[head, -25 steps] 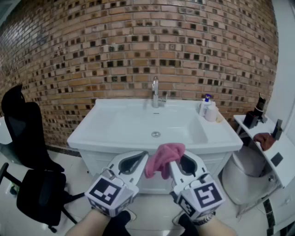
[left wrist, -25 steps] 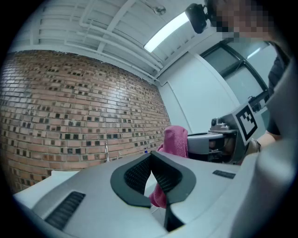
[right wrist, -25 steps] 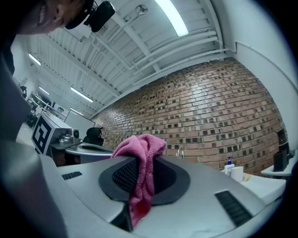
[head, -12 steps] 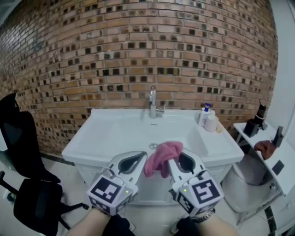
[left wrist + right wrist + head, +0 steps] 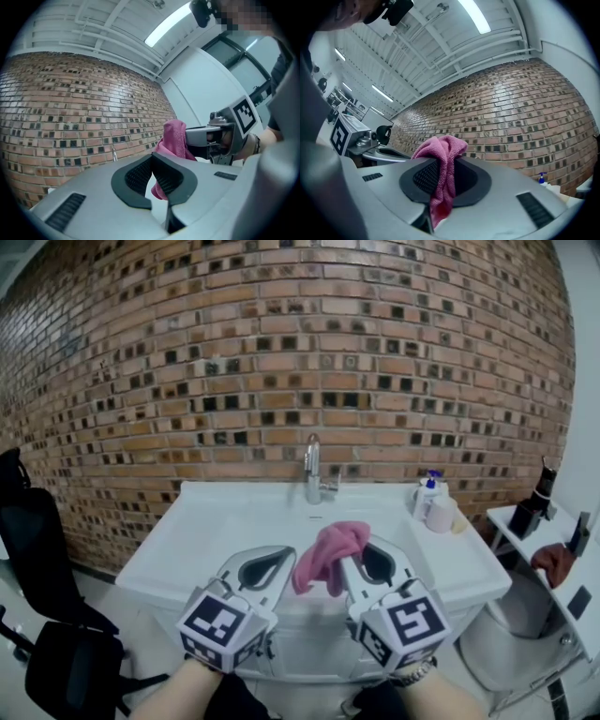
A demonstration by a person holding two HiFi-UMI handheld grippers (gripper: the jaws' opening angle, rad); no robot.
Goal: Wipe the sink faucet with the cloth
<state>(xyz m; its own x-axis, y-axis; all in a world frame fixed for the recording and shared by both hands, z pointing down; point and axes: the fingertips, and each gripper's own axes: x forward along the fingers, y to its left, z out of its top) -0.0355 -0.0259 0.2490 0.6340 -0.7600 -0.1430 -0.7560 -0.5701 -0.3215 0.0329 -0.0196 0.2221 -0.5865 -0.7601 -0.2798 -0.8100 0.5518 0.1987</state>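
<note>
None of the wiping looks done yet. The right gripper has its jaws pinched on the cloth, and the left gripper is closed on nothing. The faucet stands at the middle of the sink's back edge, well beyond the cloth, with all the wiping left.

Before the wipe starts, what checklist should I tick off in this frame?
1. Grip on pink cloth by right claw: ok, clamped.
2. Spare left claw shut, empty: ok.
3. View of faucet unobstructed: ok.
4. Cloth touching faucet: not ok, it is apart, nearer the sink's front rim.
5. Nearby pump bottle clear of faucet: ok, it stands off to the right.
6. Faucet wet or dirty: cannot tell.
</note>
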